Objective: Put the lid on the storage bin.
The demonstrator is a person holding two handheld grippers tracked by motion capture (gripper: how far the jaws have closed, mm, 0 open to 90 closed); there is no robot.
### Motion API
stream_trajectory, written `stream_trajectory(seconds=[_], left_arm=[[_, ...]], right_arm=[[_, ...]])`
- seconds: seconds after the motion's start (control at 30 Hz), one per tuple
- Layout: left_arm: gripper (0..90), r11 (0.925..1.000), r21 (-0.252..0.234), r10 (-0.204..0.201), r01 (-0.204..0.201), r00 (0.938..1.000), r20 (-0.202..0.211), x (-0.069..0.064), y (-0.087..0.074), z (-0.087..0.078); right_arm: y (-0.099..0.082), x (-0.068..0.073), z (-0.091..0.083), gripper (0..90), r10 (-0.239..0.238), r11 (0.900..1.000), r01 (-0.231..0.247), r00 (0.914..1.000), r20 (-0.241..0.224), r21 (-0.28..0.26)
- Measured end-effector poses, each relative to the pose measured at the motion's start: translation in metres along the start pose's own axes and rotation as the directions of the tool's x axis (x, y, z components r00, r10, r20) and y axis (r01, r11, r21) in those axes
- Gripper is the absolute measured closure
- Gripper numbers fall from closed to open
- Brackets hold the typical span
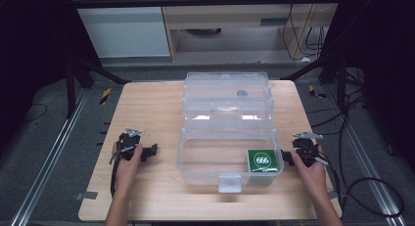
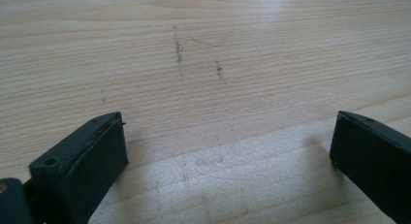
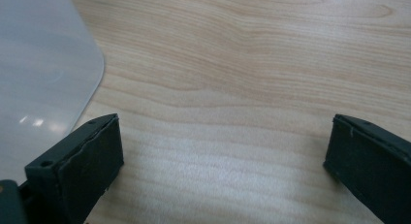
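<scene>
- Clear plastic box [image 1: 227, 152] is sitting in the middle of the wooden table [image 1: 147, 108], with its hinged lid [image 1: 227, 96] lying open and flat on the far side.
- On the left, my left hand [image 1: 128, 162] is resting on the table, holding my left gripper [image 1: 155, 150] well apart from the box's left wall, with its jaws pointing toward the box.
- Looking along that gripper in the left gripper view, I am keeping its two black jaws [image 2: 228, 151] spread wide, with nothing but bare wood grain and a few faint pencil-like marks [image 2: 180, 54] lying between and beyond them.
- Moving toward the middle, the box is standing with its white latch [image 1: 229, 183] facing my side of the table.
- Inside the box, a green card with a white ring and the digits 666 [image 1: 263, 160] is lying in the near right corner, close against the right wall.
- On the right, my right hand [image 1: 309, 167] is holding my right gripper [image 1: 285, 157] just beside the box's right wall, level with the green card.
- In the right gripper view, I am holding these jaws [image 3: 223, 149] wide apart too, gripping nothing; the pale rounded corner of the box [image 3: 43, 73] is showing at the left edge, beside the left jaw, and bare wood is lying between the pads.
</scene>
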State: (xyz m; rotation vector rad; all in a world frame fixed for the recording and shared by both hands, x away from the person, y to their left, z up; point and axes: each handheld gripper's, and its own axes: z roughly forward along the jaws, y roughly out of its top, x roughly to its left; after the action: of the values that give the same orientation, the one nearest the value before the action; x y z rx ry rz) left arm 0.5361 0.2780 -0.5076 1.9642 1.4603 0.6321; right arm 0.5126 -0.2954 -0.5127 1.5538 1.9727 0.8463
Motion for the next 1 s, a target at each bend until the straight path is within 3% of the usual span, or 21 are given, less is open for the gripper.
stream_trajectory(seconds=[0.1,0.2,0.23,0.27,0.3,0.33,0.37,0.43,0.47,0.5,0.57,0.6,0.63,0.7,0.73,0.77,0.87,0.9,0.93,0.97,1.0], left_arm=[[0.0,0.9998,-0.001,0.019,-0.019,0.9995,0.024,-0.002,0.0,0.0],[3.5,0.9949,0.019,0.097,-0.099,0.9915,0.087,-0.009,0.004,-0.005],[3.5,0.9949,0.019,0.097,-0.099,0.9915,0.087,-0.009,0.004,-0.005],[3.5,0.993,0.017,0.115,-0.117,0.9883,0.101,-0.011,0.004,-0.007],[2.6,0.9845,0.015,0.171,-0.174,0.9768,0.129,-0.013,0.006,-0.013],[3.3,0.9845,0.015,0.171,-0.174,0.9768,0.129,-0.013,0.006,-0.013],[3.3,0.9793,0.012,0.198,-0.202,0.9702,0.14,-0.015,0.007,-0.018],[3.6,0.9719,0.025,0.226,-0.234,0.9592,0.169,-0.017,0.008,-0.026],[3.8,0.9614,0.052,0.254,-0.27,0.9451,0.205,-0.02,0.011,-0.035],[4.5,0.9614,0.052,0.254,-0.27,0.9451,0.205,-0.02,0.011,-0.035],[5.7,0.9457,0.08,0.29,-0.315,0.9293,0.228,-0.023,0.013,-0.042],[5.7,0.935,0.085,0.314,-0.344,0.916,0.249,-0.025,0.017,-0.05],[5.7,0.935,0.085,0.314,-0.344,0.916,0.249,-0.025,0.017,-0.05],[5.6,0.9297,0.093,0.318,-0.357,0.9035,0.287,-0.028,0.021,-0.058],[4.1,0.9242,0.109,0.323,-0.366,0.9009,0.29,-0.03,0.024,-0.063],[4.5,0.9242,0.109,0.323,-0.366,0.9009,0.29,-0.03,0.024,-0.063],[4.3,0.9078,0.106,0.362,-0.406,0.8855,0.291,-0.034,0.033,-0.078],[4.3,0.9078,0.106,0.362,-0.406,0.8855,0.291,-0.034,0.033,-0.078],[4.2,0.9044,0.088,0.378,-0.418,0.8797,0.288,-0.035,0.038,-0.085],[4.3,0.9044,0.088,0.378,-0.418,0.8797,0.288,-0.035,0.038,-0.085],[4.1,0.8977,0.078,0.395,-0.434,0.8708,0.293,-0.037,0.043,-0.093]], right_arm=[[0.001,0.0,0.001,0.3,0.002,1.0,-0.002,1.0,0.0,-0.001],[0.001,-0.002,0.001,0.6,-0.011,0.9999,0.011,0.9998,-0.014,-0.002],[0.001,-0.002,0.001,0.6,-0.011,0.9999,0.011,0.9998,-0.014,-0.002],[0.002,-0.004,0.0,2.4,-0.027,0.9995,0.028,0.999,-0.036,0.017],[0.005,-0.007,-0.005,8.2,-0.067,0.9967,0.07,0.9962,-0.055,0.041],[0.006,-0.009,-0.008,7.0,-0.092,0.9943,0.095,0.9943,-0.054,0.049],[0.006,-0.009,-0.008,7.0,-0.092,0.9943,0.095,0.9943,-0.054,0.049],[0.011,-0.01,-0.016,7.2,-0.168,0.9806,0.169,0.9856,-0.017,0.099],[0.017,-0.01,-0.026,9.5,-0.232,0.9601,0.229,0.9727,0.0,0.161],[0.017,-0.01,-0.026,9.5,-0.232,0.9601,0.229,0.9727,0.0,0.161],[0.027,-0.008,-0.039,10.9,-0.303,0.9347,0.296,0.953,0.003,0.196],[0.036,-0.006,-0.048,10.3,-0.354,0.9149,0.345,0.9354,0.003,0.209],[0.036,-0.006,-0.048,10.3,-0.354,0.9149,0.345,0.9354,0.003,0.209],[0.048,-0.005,-0.059,11.2,-0.41,0.8874,0.4,0.9122,-0.004,0.23],[0.057,-0.005,-0.066,11.6,-0.43,0.8756,0.42,0.9027,-0.009,0.239],[0.057,-0.005,-0.066,11.6,-0.43,0.8756,0.42,0.9027,-0.009,0.239],[0.08,-0.01,-0.082,11.9,-0.438,0.8694,0.433,0.8983,-0.034,0.238],[0.08,-0.01,-0.082,11.9,-0.438,0.8694,0.433,0.8983,-0.034,0.238],[0.09,-0.012,-0.089,12.5,-0.451,0.8644,0.446,0.8918,-0.035,0.231],[0.09,-0.012,-0.089,12.5,-0.451,0.8644,0.446,0.8918,-0.035,0.231],[0.103,-0.012,-0.099,13.1,-0.475,0.8552,0.469,0.8794,-0.027,0.22]])
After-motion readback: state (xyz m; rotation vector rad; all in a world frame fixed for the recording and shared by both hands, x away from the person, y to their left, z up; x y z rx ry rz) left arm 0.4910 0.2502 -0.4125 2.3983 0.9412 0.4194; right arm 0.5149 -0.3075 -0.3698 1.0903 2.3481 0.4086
